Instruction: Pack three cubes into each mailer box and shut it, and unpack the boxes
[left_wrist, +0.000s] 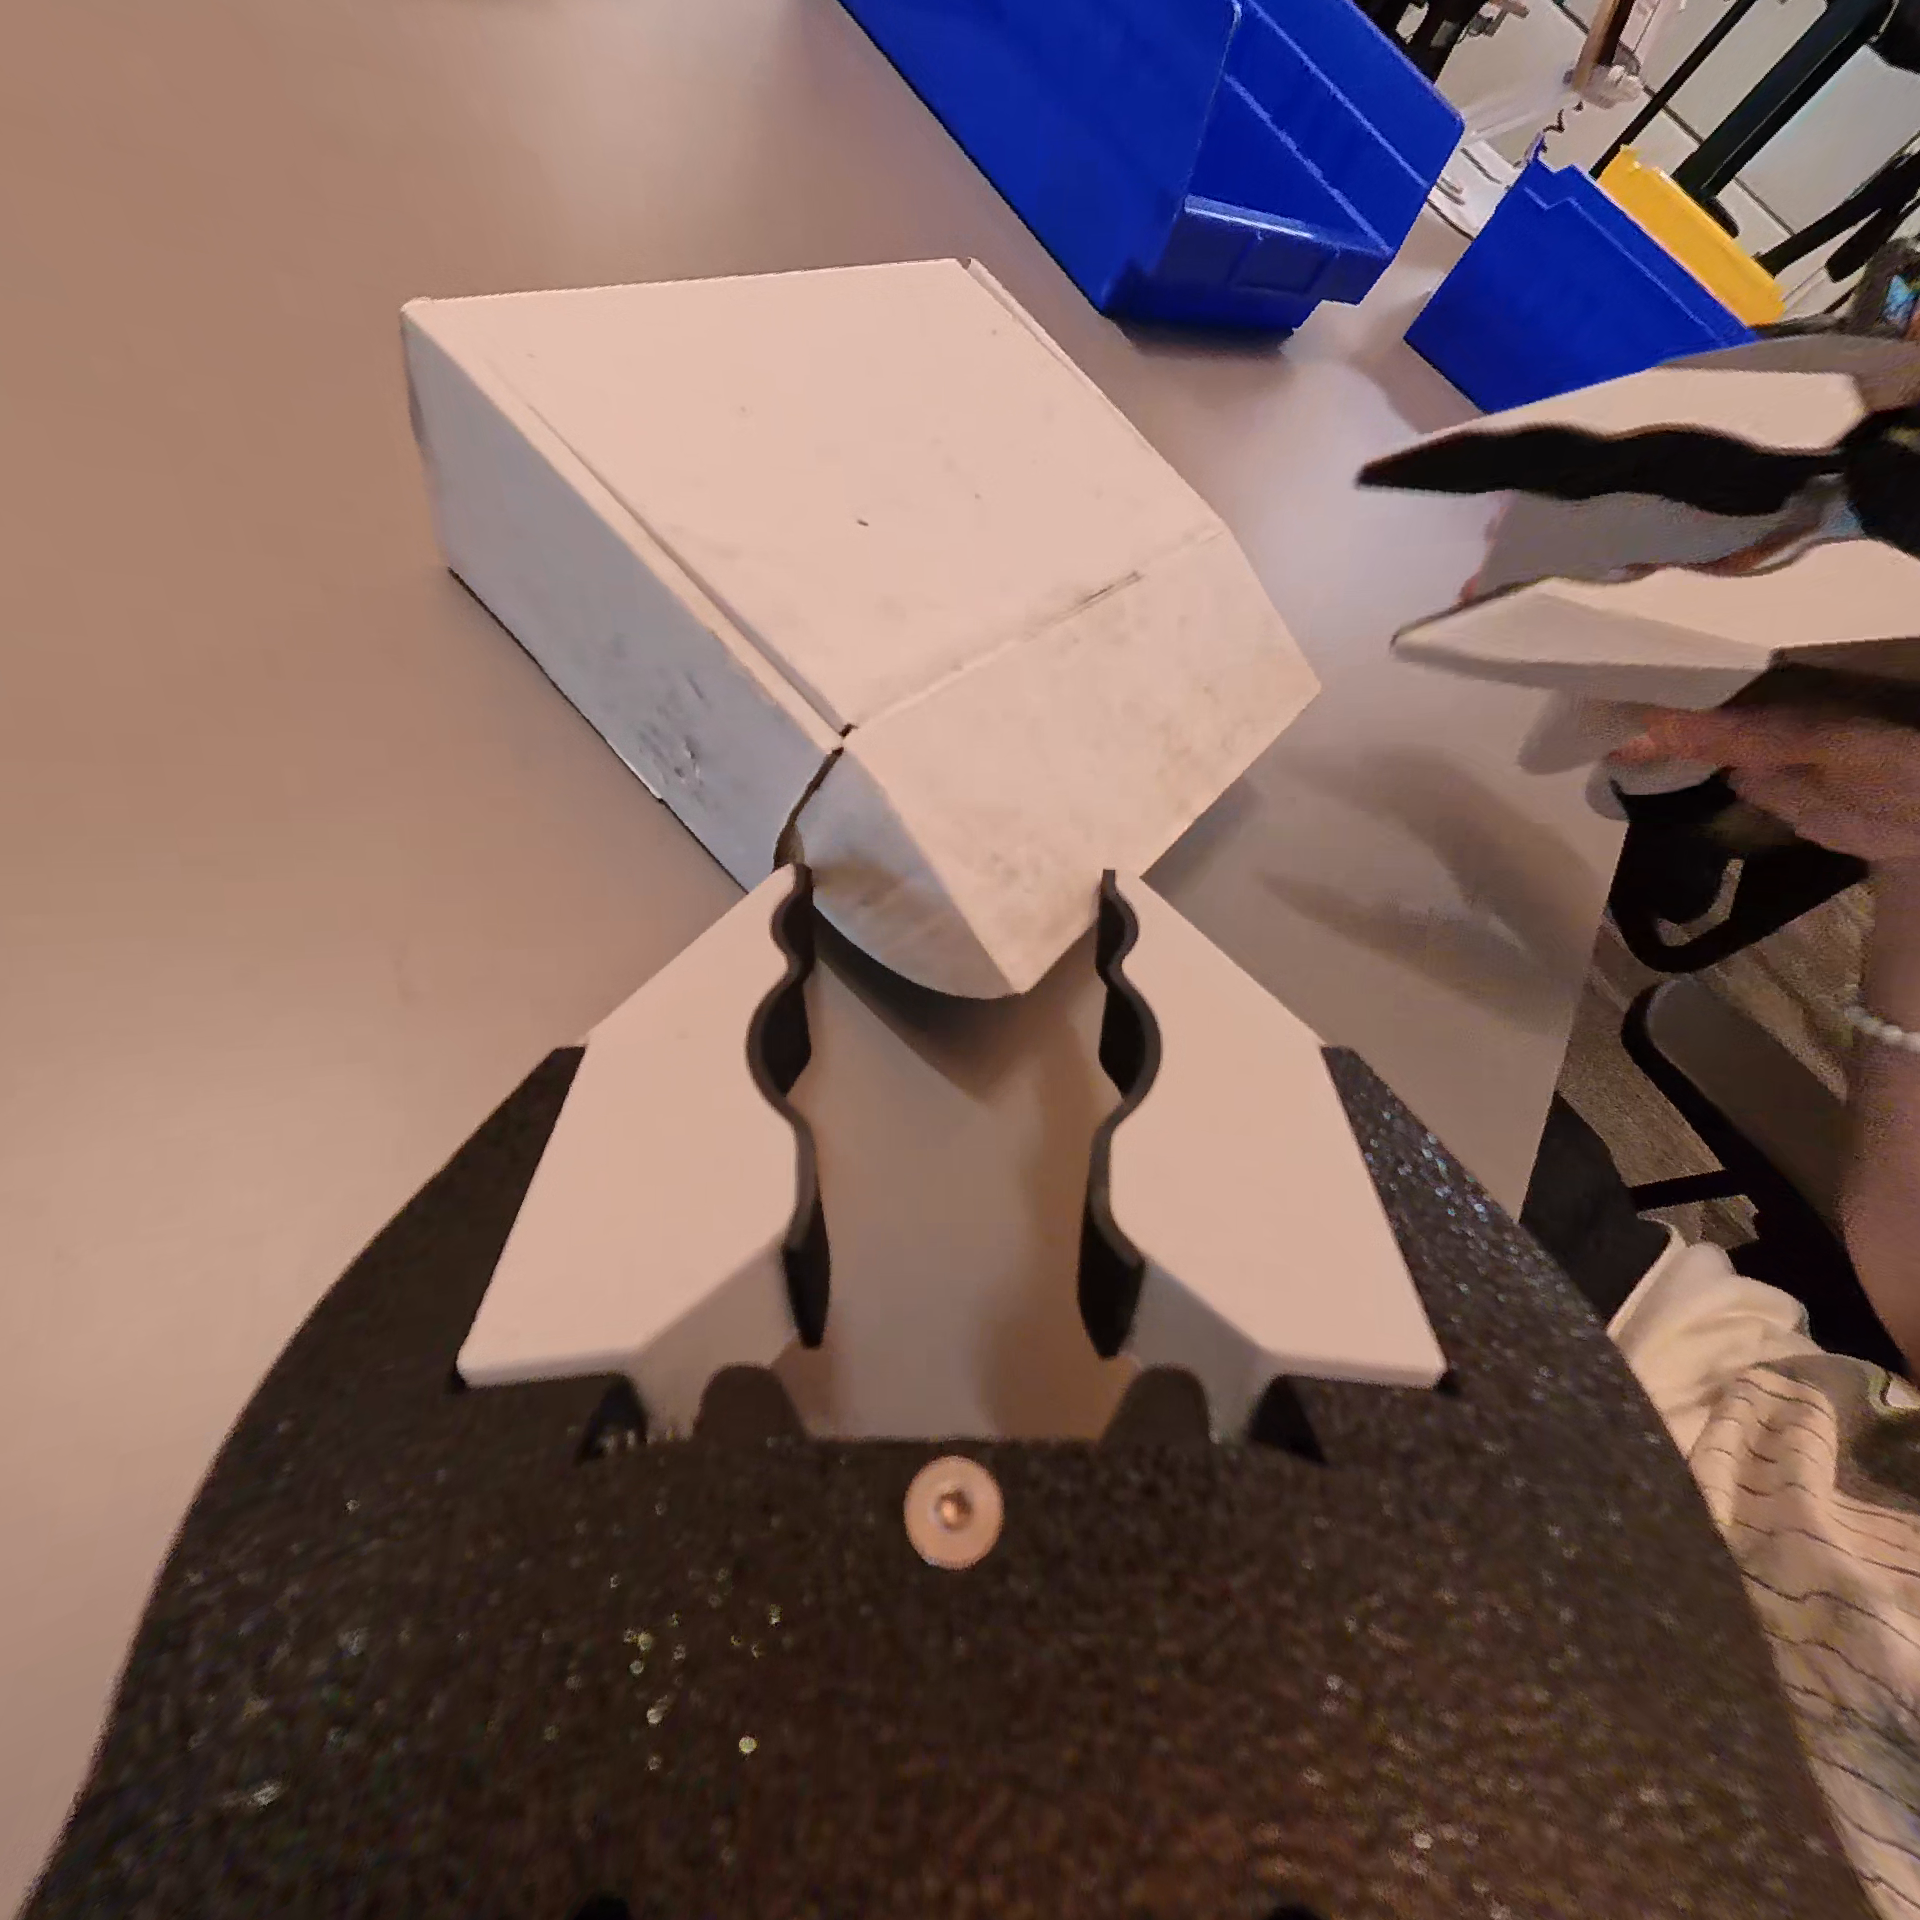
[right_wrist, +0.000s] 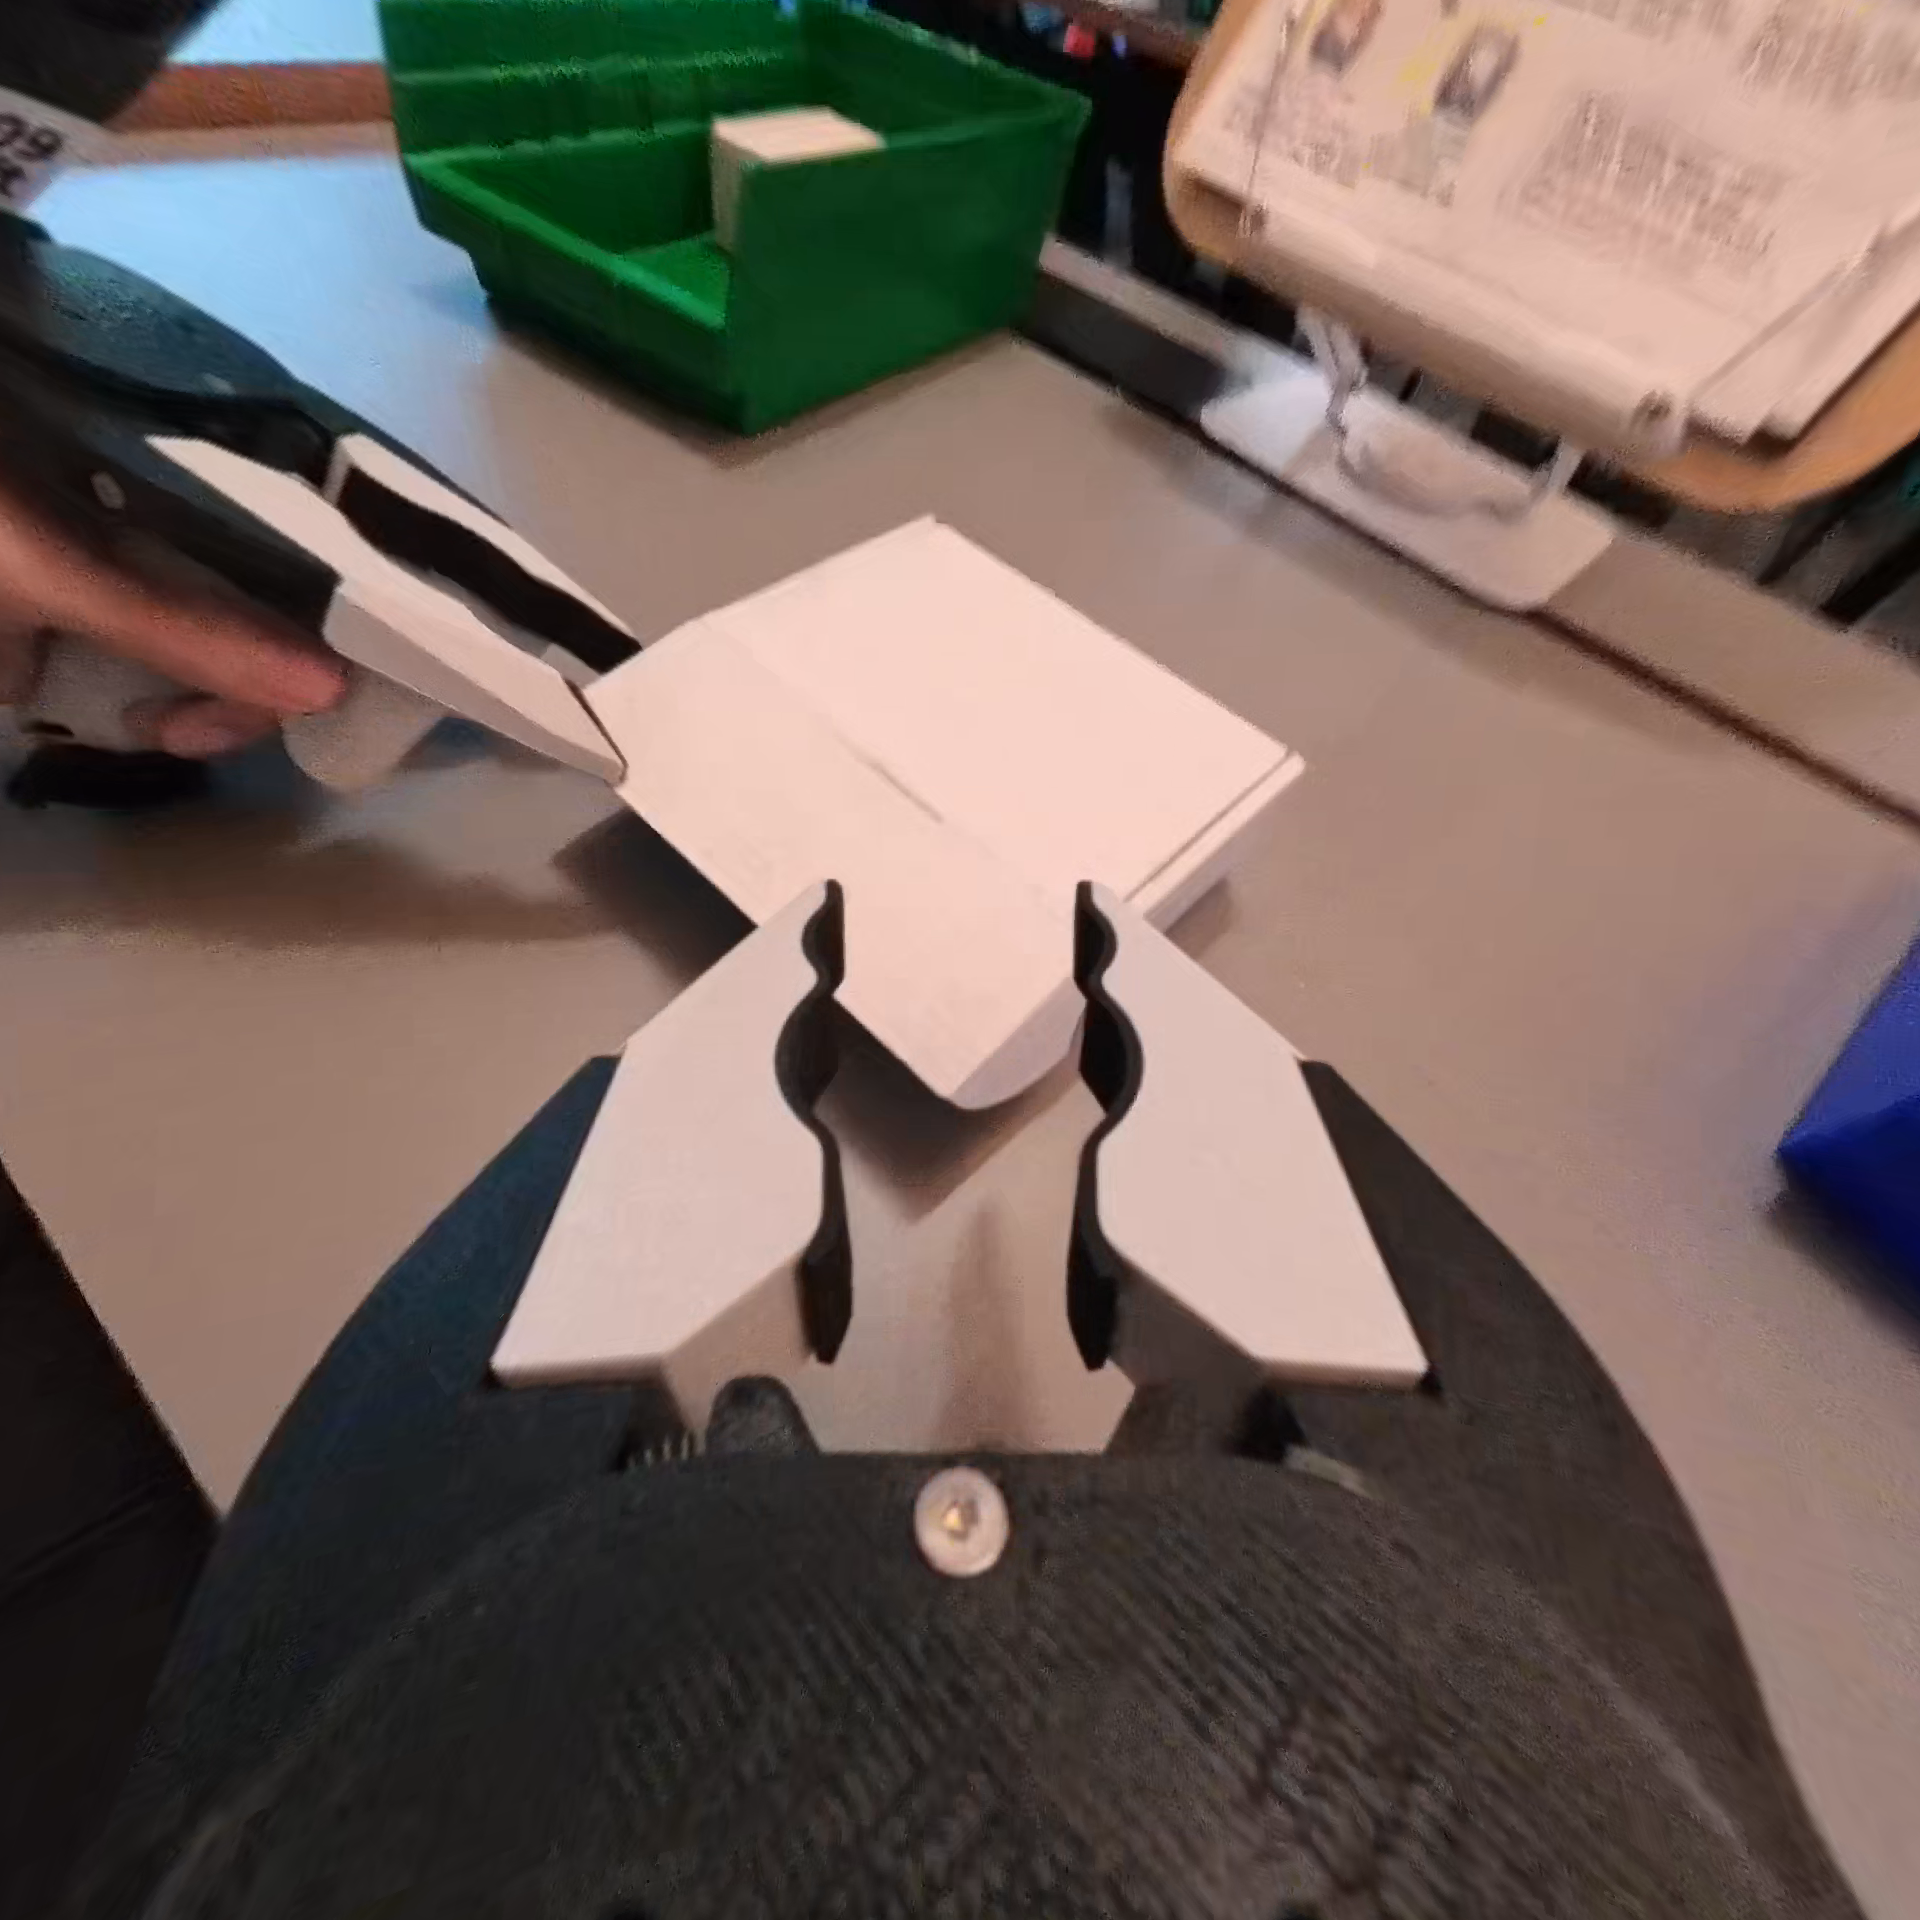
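— So, why is the tabletop (left_wrist: 208, 623) laid out like this, with bins pushed to the far edges?

— To keep the middle free, I'd say. Blue bins (left_wrist: 1195, 156) sit well apart from my work on one side, and a green bin (right_wrist: 727, 260) on the other holds a pale cube (right_wrist: 790, 156) in one compartment. Between them the mailer box (left_wrist: 831, 499) lies flat, near the edge closest to me, so both of my tools reach it.

— And how does the box look?

— White cardboard, scuffed grey along the sides, lid down. The front flap slopes over the near corner and bulges a little where it tucks, so I judge it shut or almost shut. Whether three cubes are inside, I cannot tell.

— Where are your tools?

— My left tool (left_wrist: 951, 894) is spread, and the box's near corner pokes just between its tips without being squeezed. My right tool (right_wrist: 956, 904) is spread too, straddling another corner of the lid, gripping nothing. I hold them at separate corners because, as I judge it, that steadies the box for pressing the flap home or prising it up.

— Any risk?

— Likely the light box skids if only one tool pushes.
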